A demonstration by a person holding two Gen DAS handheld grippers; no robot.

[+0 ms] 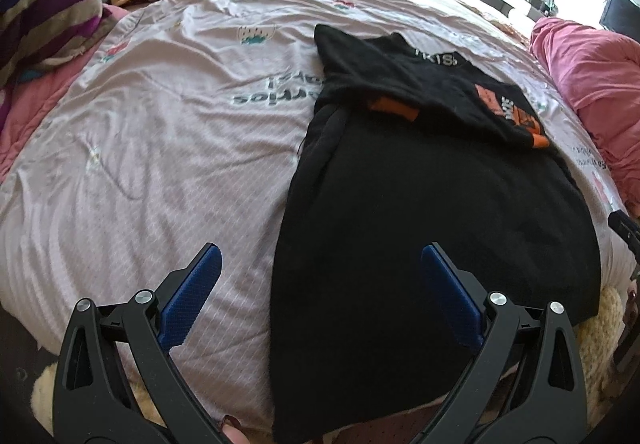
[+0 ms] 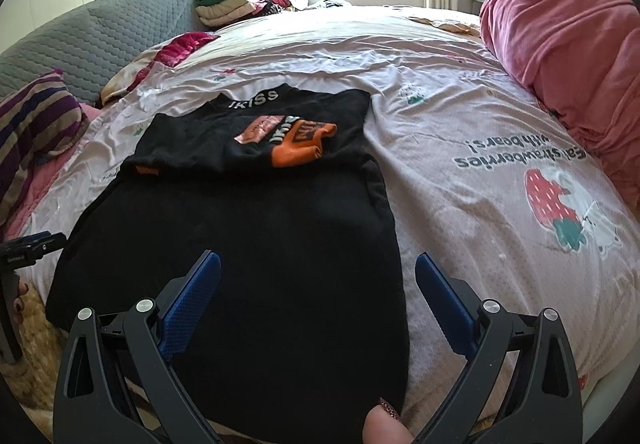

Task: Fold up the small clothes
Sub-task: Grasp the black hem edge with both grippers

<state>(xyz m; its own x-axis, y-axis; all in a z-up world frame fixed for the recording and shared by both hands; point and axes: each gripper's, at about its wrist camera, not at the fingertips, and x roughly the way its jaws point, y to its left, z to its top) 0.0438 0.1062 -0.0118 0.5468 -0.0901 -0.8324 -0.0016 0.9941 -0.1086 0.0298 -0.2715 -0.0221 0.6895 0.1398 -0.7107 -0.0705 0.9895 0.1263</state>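
We see a black garment (image 2: 256, 244) w/ orange cuffs lying flat on the bed (image 2: 460, 204), sleeves folded in across its upper part, white "KISS" lettering at the collar on the far end, hem toward us at the bed's near edge. Left gripper (image 1: 320, 264) hangs above the garment's left side near the hem, jaws spread wide, nothing in them; right gripper (image 2: 316, 268) likewise wide apart & empty over the garment's right edge near the hem. A rolled pink quilt (image 2: 560, 36) sits on the bed's right, a striped pillow (image 1: 44, 12) on the left, both well apart from the garment.
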